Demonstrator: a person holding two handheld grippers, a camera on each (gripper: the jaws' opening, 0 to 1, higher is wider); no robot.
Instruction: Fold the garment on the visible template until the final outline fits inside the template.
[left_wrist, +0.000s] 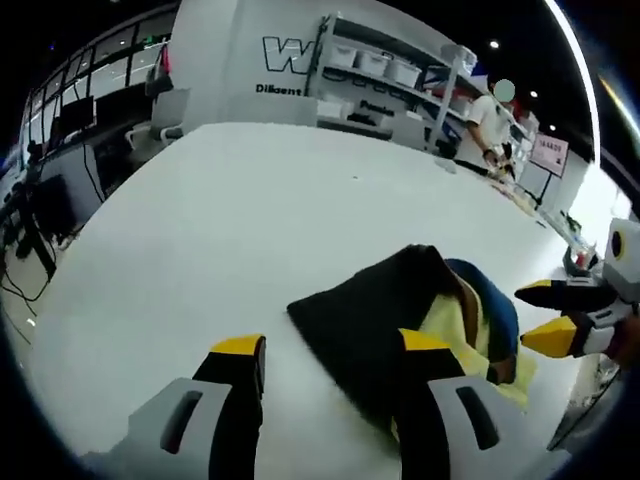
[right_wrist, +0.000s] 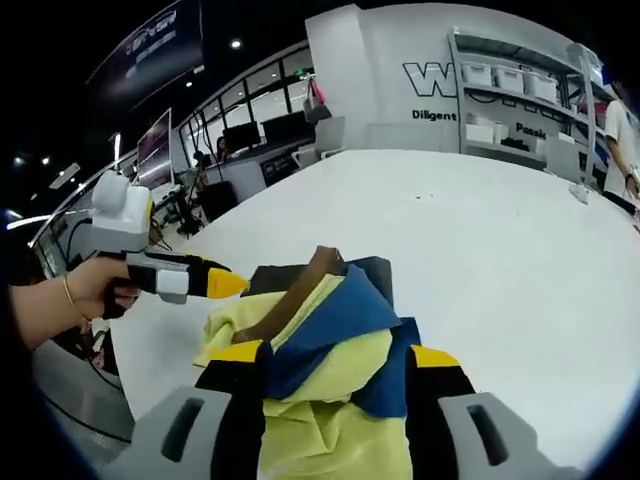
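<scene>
left gripper view: the left gripper (left_wrist: 330, 358) hangs over the white bench (left_wrist: 220, 230) with its yellow-tipped jaws wide apart and nothing between them. the left jaw is over bare bench; the right jaw overlaps the near edge of the garment (left_wrist: 400, 320) in the picture, though contact cannot be told. the garment lies bunched on the bench, a dark panel toward the camera, with yellow, blue and a strip of brown showing behind it. at the right edge the right gripper (left_wrist: 548, 315) comes in, its two yellow tips parted, just beside the garment's far side. beyond the bench stand shelves (left_wrist: 390, 70) with white bins, and a person (left_wrist: 490, 125) in a white top.

right gripper view: the right gripper (right_wrist: 335, 360) sits low over the garment (right_wrist: 320, 350), jaws wide, with yellow and blue cloth heaped between them; whether they grip it cannot be told. brown and dark folds lie further off. from the left, the left gripper (right_wrist: 225, 283) points at the garment's edge, held by a hand (right_wrist: 90, 290); its opening cannot be told here. desks with monitors (right_wrist: 250, 135) stand behind.
</scene>
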